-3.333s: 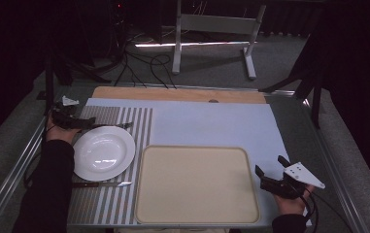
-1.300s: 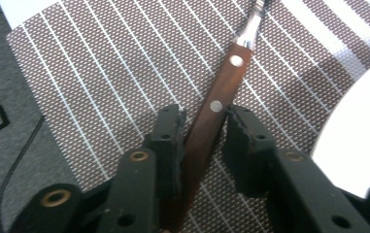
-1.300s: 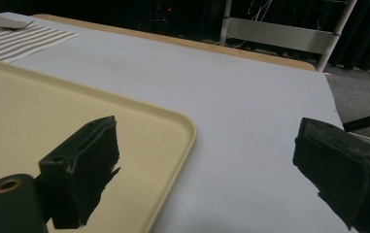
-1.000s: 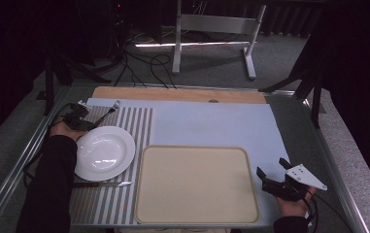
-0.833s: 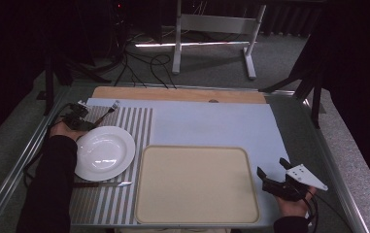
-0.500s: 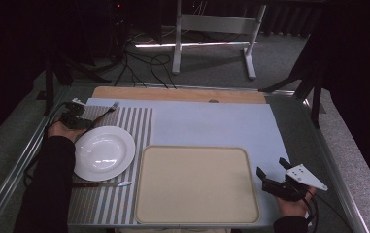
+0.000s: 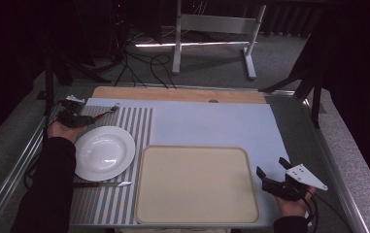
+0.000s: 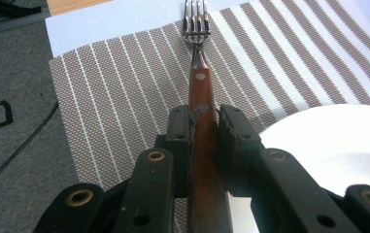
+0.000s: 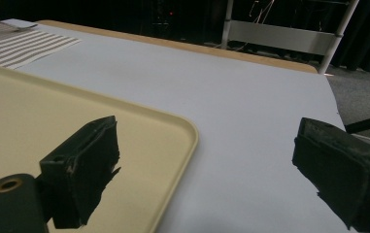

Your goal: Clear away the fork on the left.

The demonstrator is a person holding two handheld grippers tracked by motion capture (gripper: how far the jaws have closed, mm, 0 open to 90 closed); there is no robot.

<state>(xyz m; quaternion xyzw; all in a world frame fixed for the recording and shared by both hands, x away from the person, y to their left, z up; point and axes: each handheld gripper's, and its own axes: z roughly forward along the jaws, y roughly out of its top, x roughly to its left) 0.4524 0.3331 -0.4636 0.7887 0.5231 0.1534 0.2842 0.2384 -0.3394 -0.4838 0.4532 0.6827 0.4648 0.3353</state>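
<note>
A fork (image 7: 107,111) with a brown wooden handle lies along the far left of the striped placemat (image 7: 139,126). My left gripper (image 7: 86,118) is shut on that handle. In the left gripper view the handle of the fork (image 8: 199,80) runs between the jaws of the left gripper (image 8: 203,124), its tines pointing away over the placemat (image 8: 124,82). A white plate (image 7: 104,153) sits just beside the gripper. My right gripper (image 7: 271,167) rests at the near right, open with nothing in it, just right of the beige tray (image 7: 197,213). In its own view the right gripper (image 9: 211,170) gapes over the blue cover.
A knife (image 7: 102,184) lies on the placemat below the plate. The tray (image 9: 51,111) stands bare at the front middle. The blue cover (image 7: 211,124) stretches behind the tray, and a wooden strip (image 7: 173,93) edges the far side. Metal rails border both sides of the table.
My left gripper has closed on the fork and swung it from beside the plate toward the far left of the placemat. The right gripper has barely moved.
</note>
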